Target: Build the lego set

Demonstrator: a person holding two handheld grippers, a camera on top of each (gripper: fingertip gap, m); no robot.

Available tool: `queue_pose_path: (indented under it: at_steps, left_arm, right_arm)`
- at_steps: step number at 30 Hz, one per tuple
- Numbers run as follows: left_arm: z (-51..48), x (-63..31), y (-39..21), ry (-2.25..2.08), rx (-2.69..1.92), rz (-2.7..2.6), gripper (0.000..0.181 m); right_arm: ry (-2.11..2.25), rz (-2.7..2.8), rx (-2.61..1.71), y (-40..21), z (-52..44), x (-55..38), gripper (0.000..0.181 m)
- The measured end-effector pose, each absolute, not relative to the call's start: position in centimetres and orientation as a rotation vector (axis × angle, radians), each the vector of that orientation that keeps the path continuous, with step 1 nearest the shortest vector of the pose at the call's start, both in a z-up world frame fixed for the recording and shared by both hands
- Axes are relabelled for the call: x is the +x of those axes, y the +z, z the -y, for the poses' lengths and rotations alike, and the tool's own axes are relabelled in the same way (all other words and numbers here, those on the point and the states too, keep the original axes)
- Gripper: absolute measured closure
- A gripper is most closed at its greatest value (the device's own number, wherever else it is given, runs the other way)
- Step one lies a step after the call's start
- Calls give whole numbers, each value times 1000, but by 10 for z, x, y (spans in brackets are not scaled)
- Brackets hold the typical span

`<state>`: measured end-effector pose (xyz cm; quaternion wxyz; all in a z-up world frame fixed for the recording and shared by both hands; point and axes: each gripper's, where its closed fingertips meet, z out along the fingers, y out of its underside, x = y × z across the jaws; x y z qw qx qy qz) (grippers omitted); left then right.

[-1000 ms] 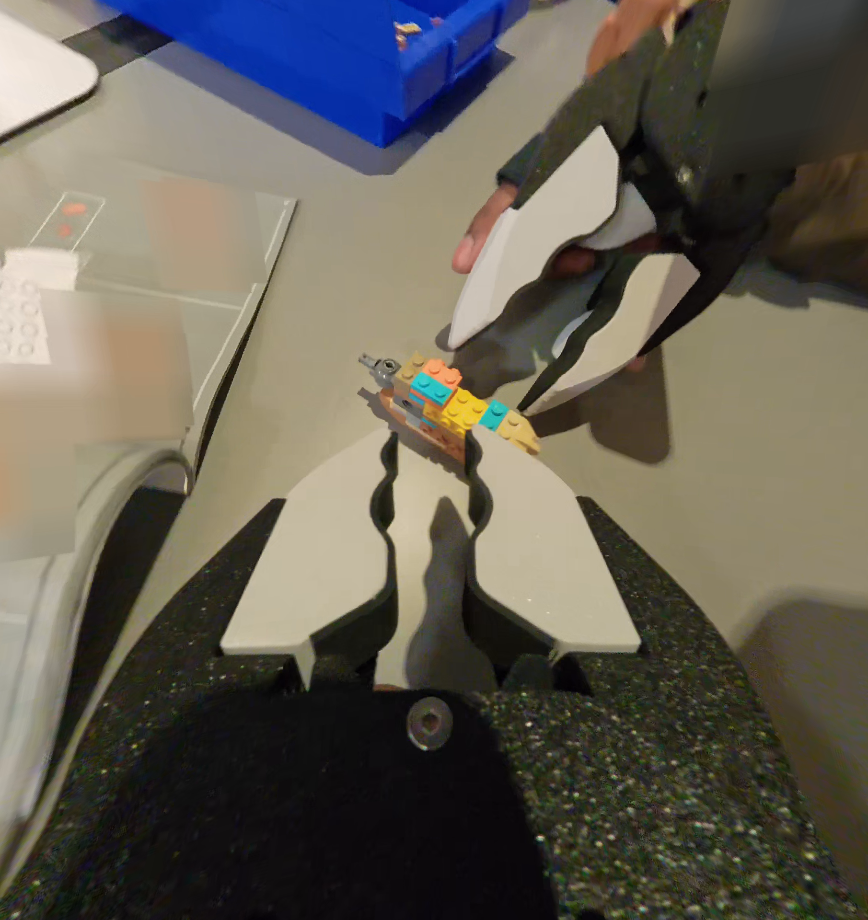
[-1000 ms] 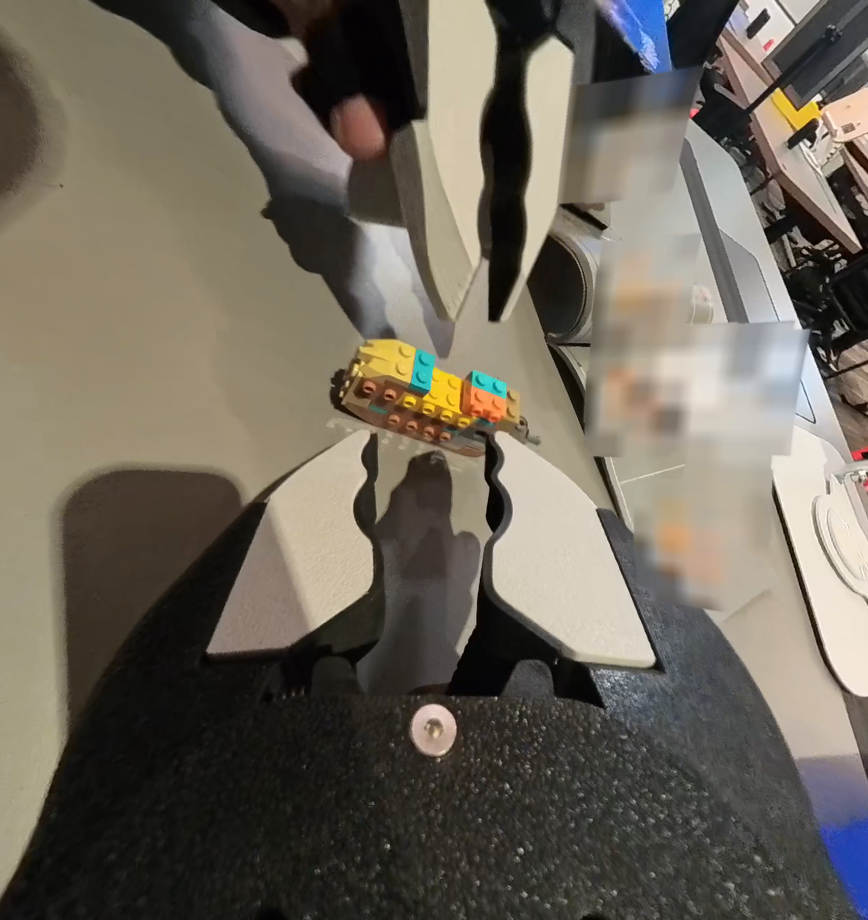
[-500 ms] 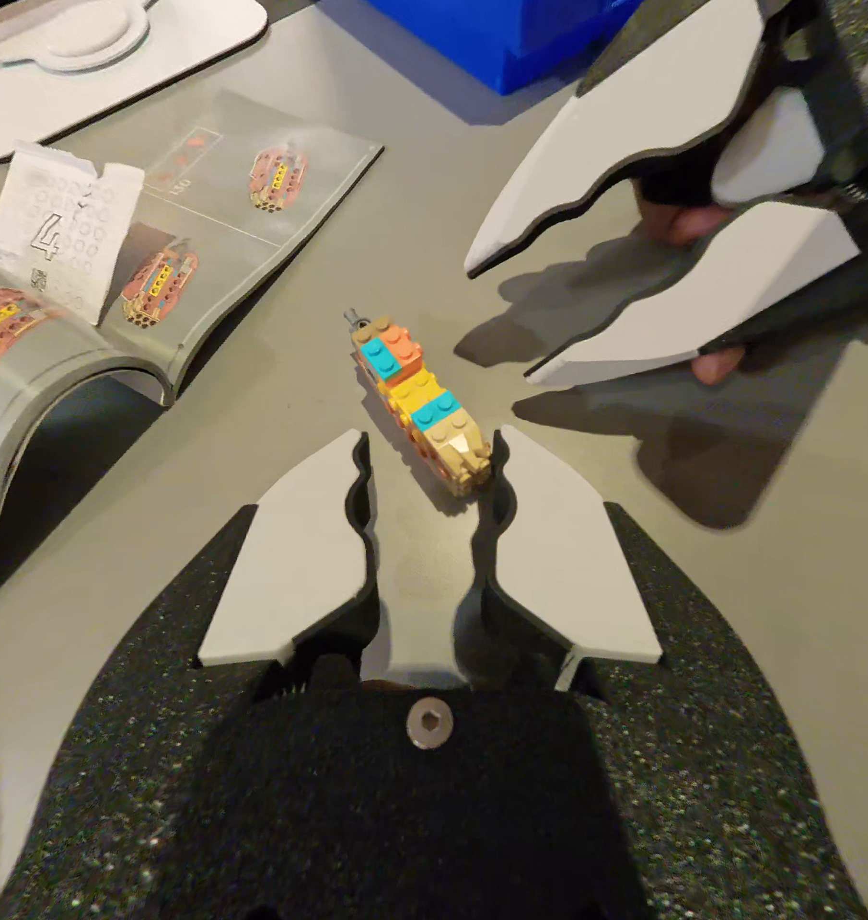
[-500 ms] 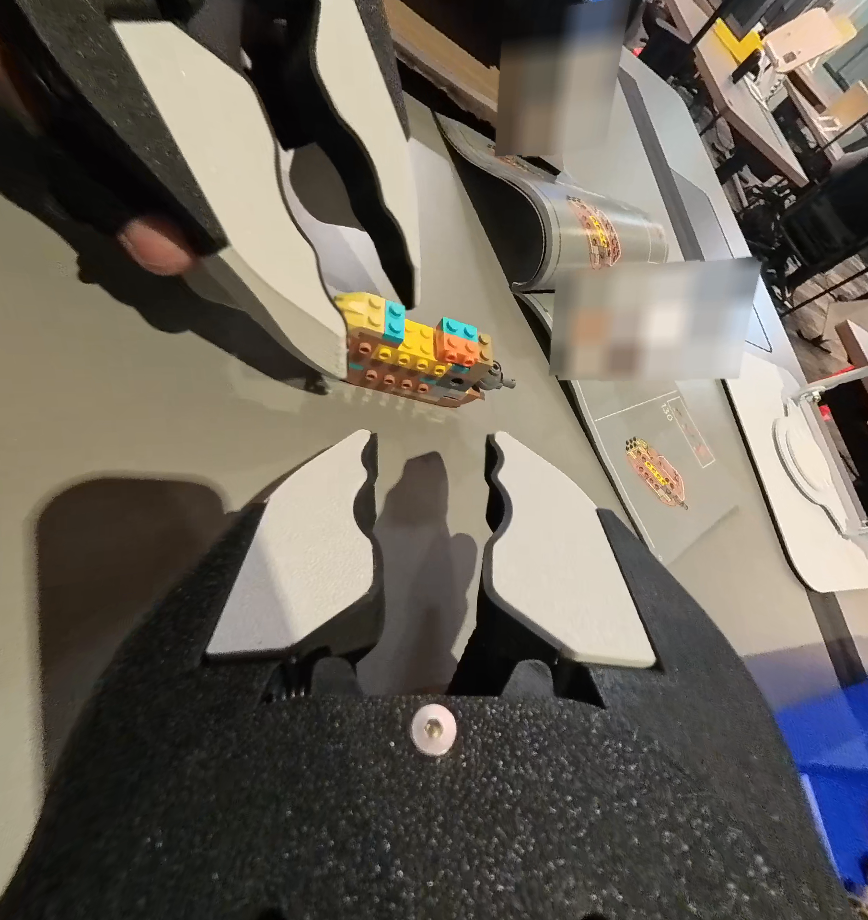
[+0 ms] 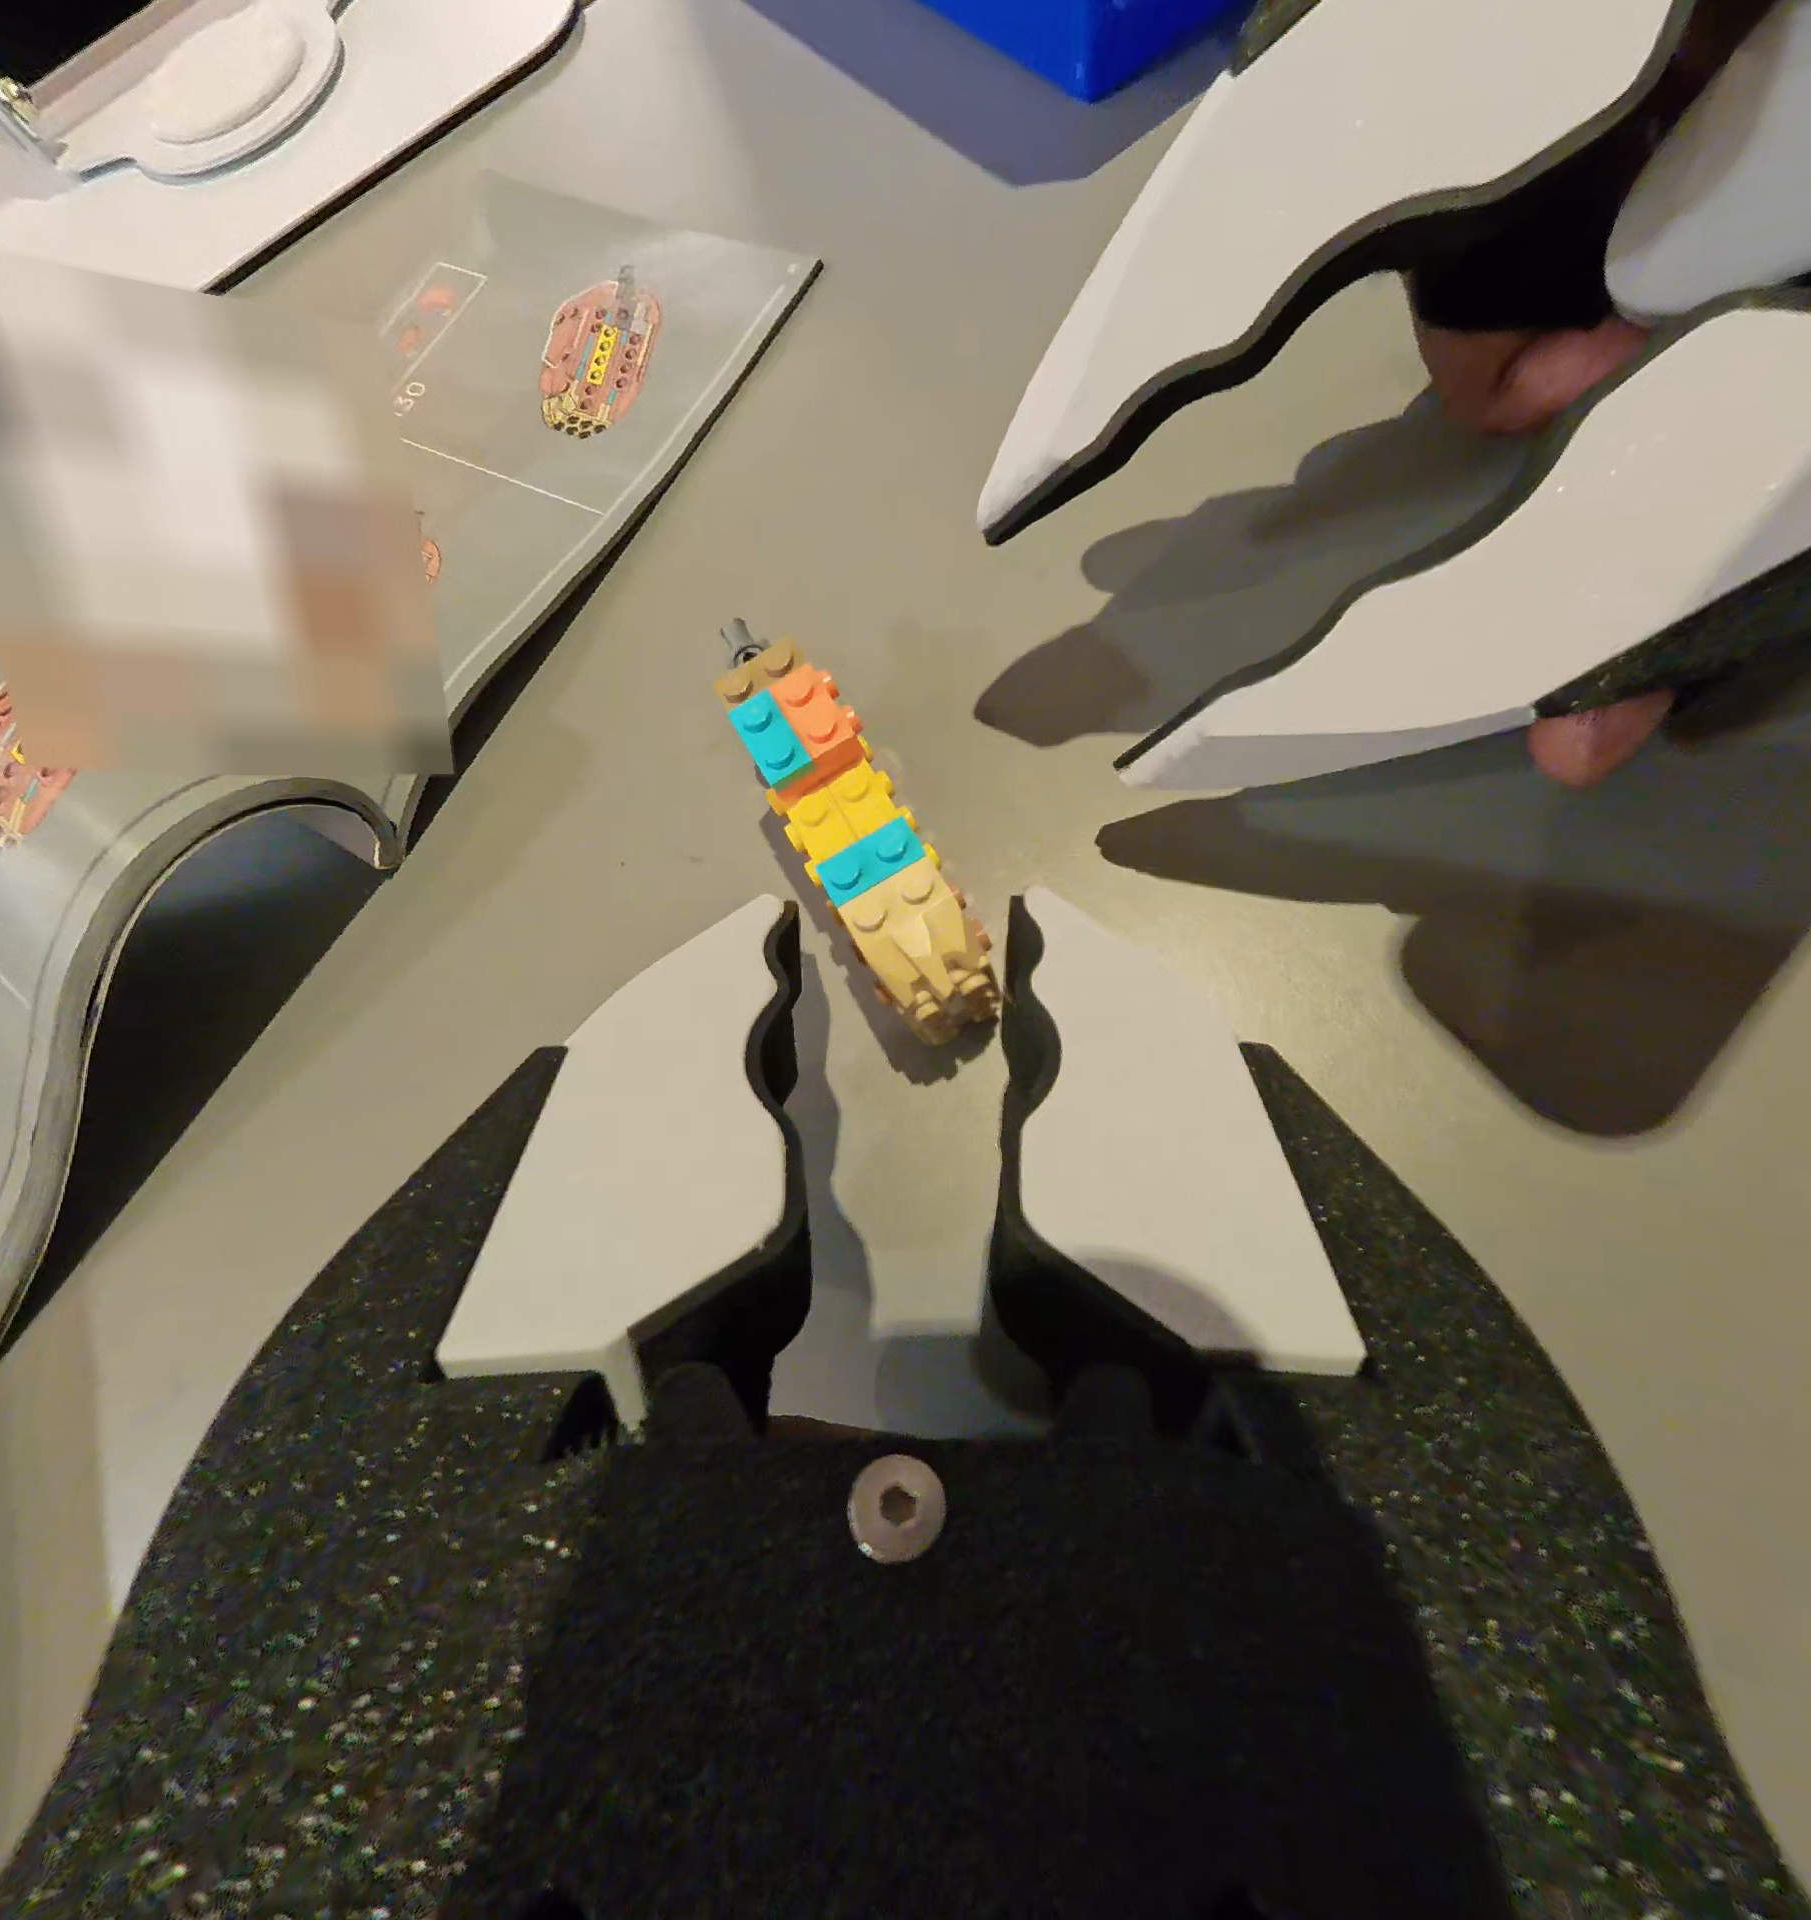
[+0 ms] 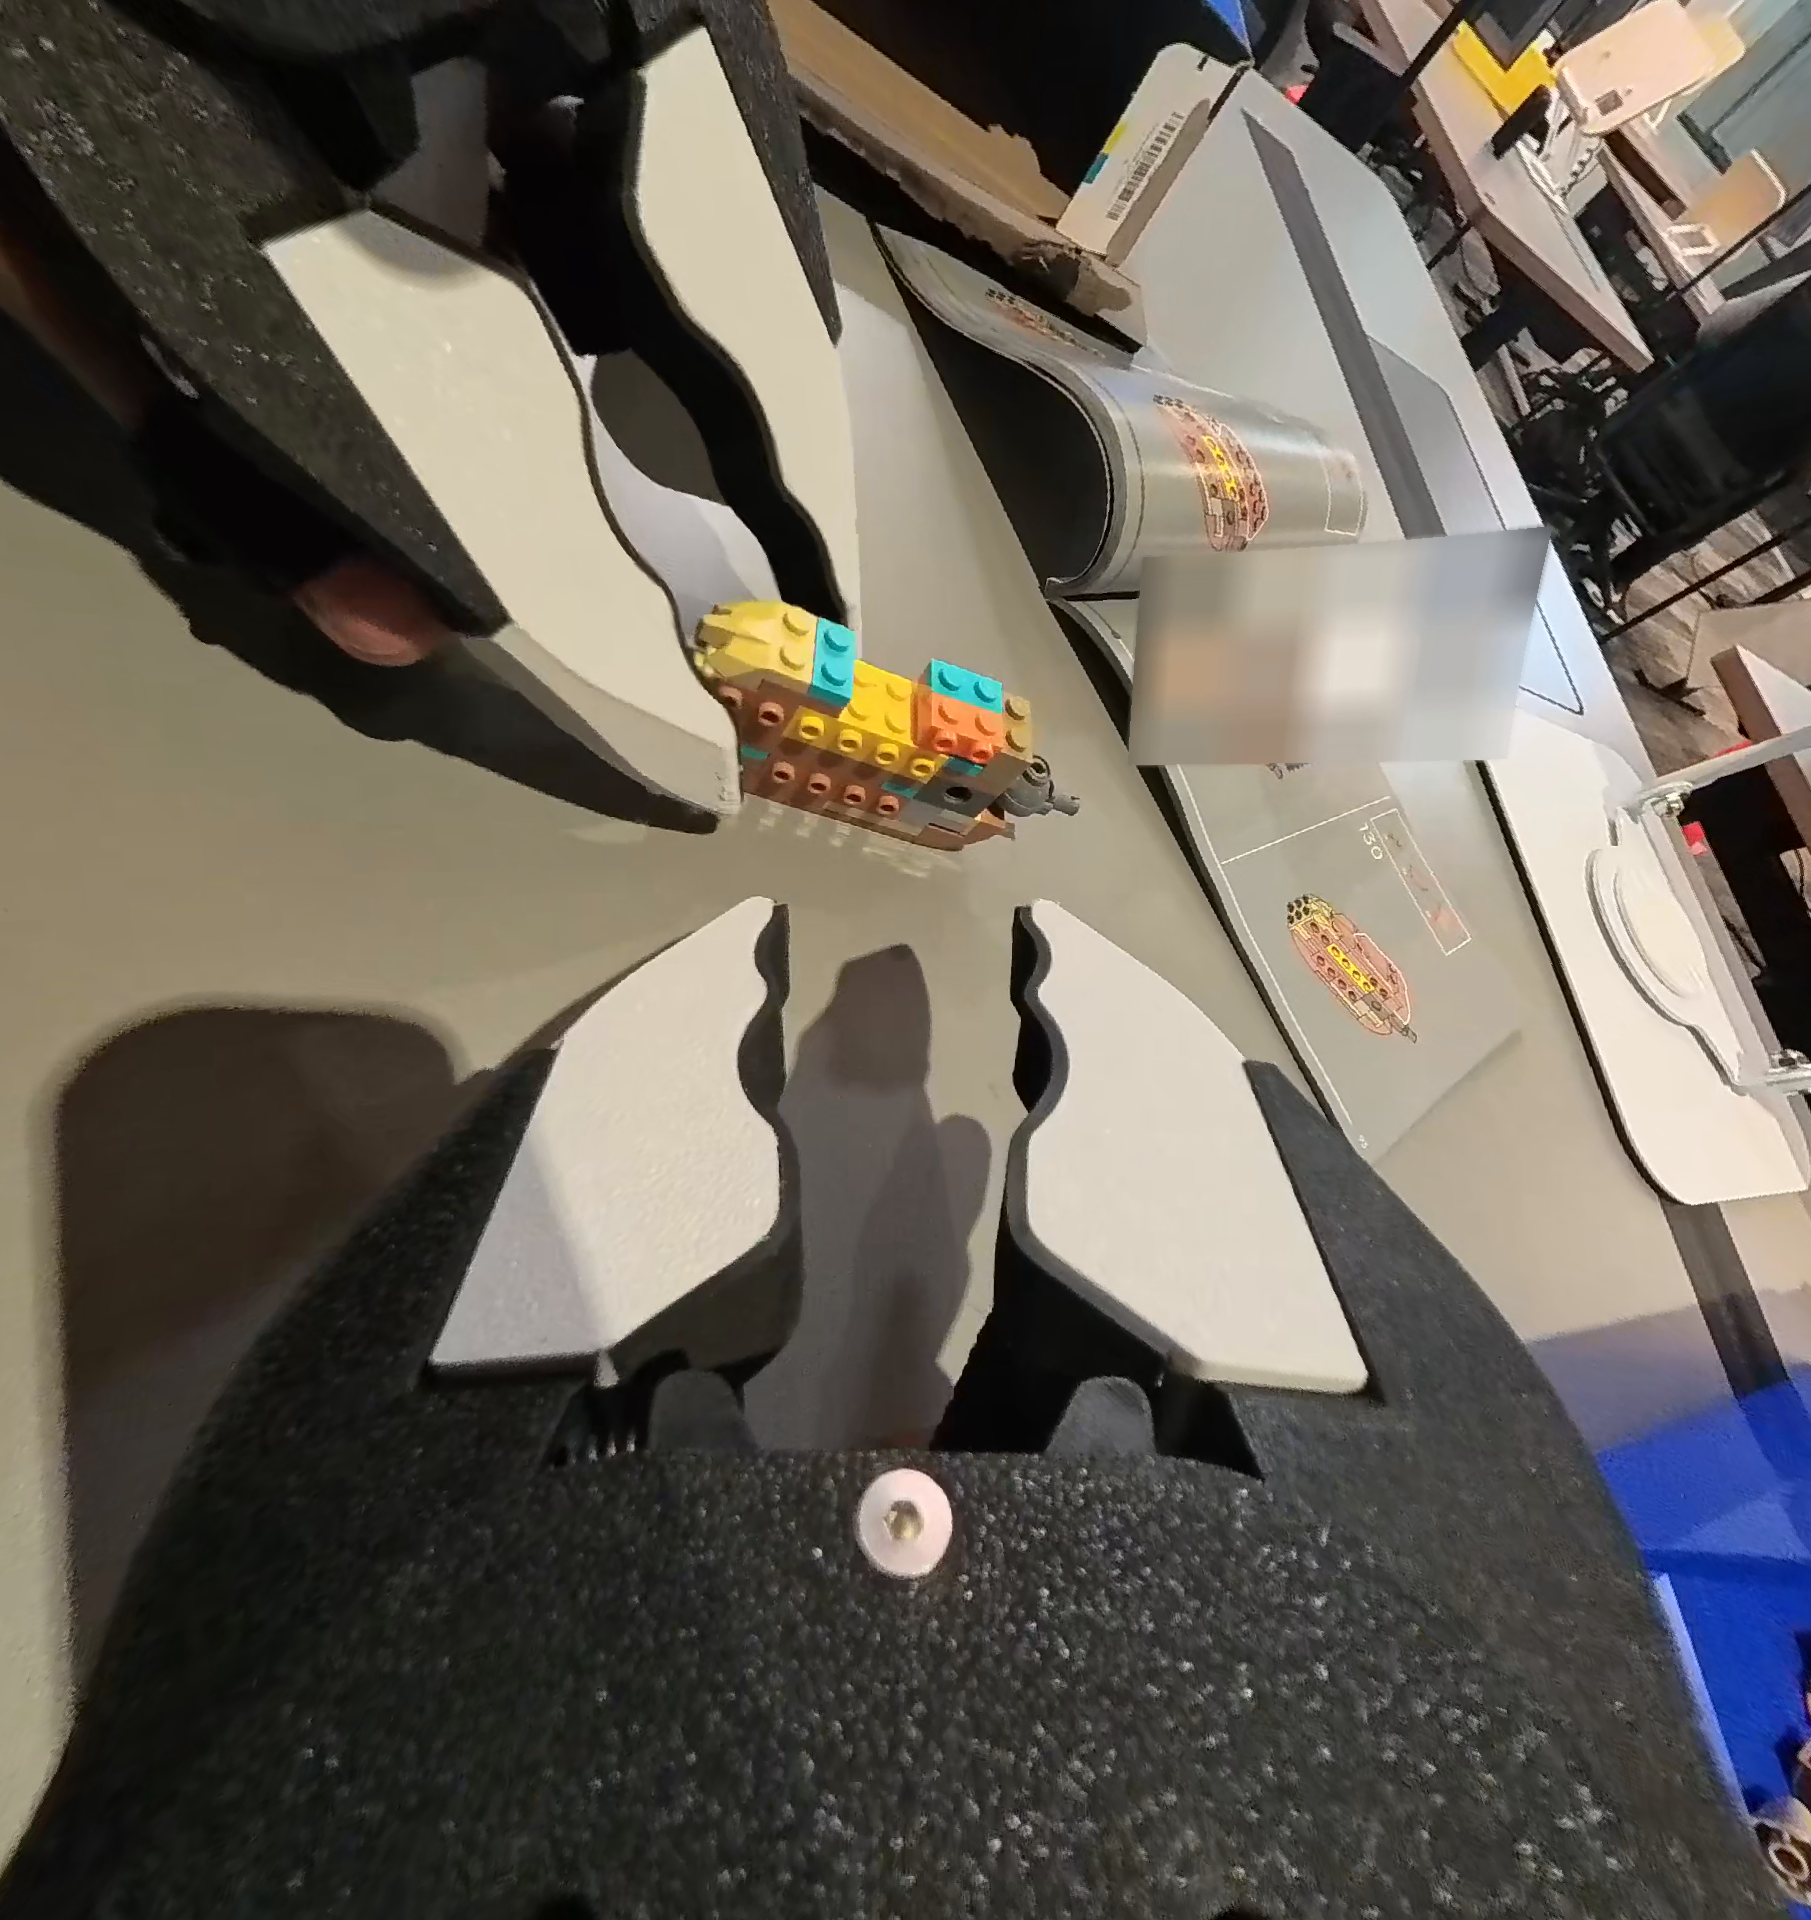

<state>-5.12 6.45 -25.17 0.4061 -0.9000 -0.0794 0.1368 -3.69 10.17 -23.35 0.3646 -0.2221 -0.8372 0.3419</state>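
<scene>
A small lego model (image 5: 849,821) of tan, teal, orange, yellow and brown bricks lies on the grey table, with a grey pin at its far end. My left gripper (image 5: 901,914) is open, and the model's tan end sits between its fingertips, close to the right one. The right wrist view shows the same model (image 6: 870,727) with the left gripper (image 6: 781,707) astride its tan end. My right gripper (image 6: 899,914) is open and empty, a short way back from the model's side. It also shows in the left wrist view (image 5: 1062,644), to the right of the model.
An open instruction booklet (image 5: 610,364) lies left of the model and shows beyond it in the right wrist view (image 6: 1348,935). A blue parts bin (image 5: 1088,42) stands at the back. A white board (image 5: 257,104) lies at the far left.
My left gripper has swung round to the model's tan end and closed in, so that end now sits between its fingers. My right gripper has drawn back from the model.
</scene>
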Motion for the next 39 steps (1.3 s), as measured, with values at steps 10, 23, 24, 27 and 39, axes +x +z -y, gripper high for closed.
queue_pose_path:
  at_steps: [10, 23, 24, 27, 39]
  left_arm:
    - [-67, -62, -253, 392, -2279, 216, 157]
    - [-75, -61, -244, 277, -2224, 91, 159]
    - [-76, -61, -242, 243, -2214, 92, 159]
    - [-80, -61, -234, 177, -2186, 50, 159]
    - [-99, -87, -205, -54, -2114, -57, 159]
  right_arm:
    - [838, 2139, -555, -234, -103, -37, 140]
    - [604, 1943, -284, -220, -107, -42, 135]
    - [590, 1930, -270, -219, -107, -42, 134]
    - [549, 1879, -223, -213, -109, -44, 132]
    - [409, 1740, -172, -202, -128, -70, 126]
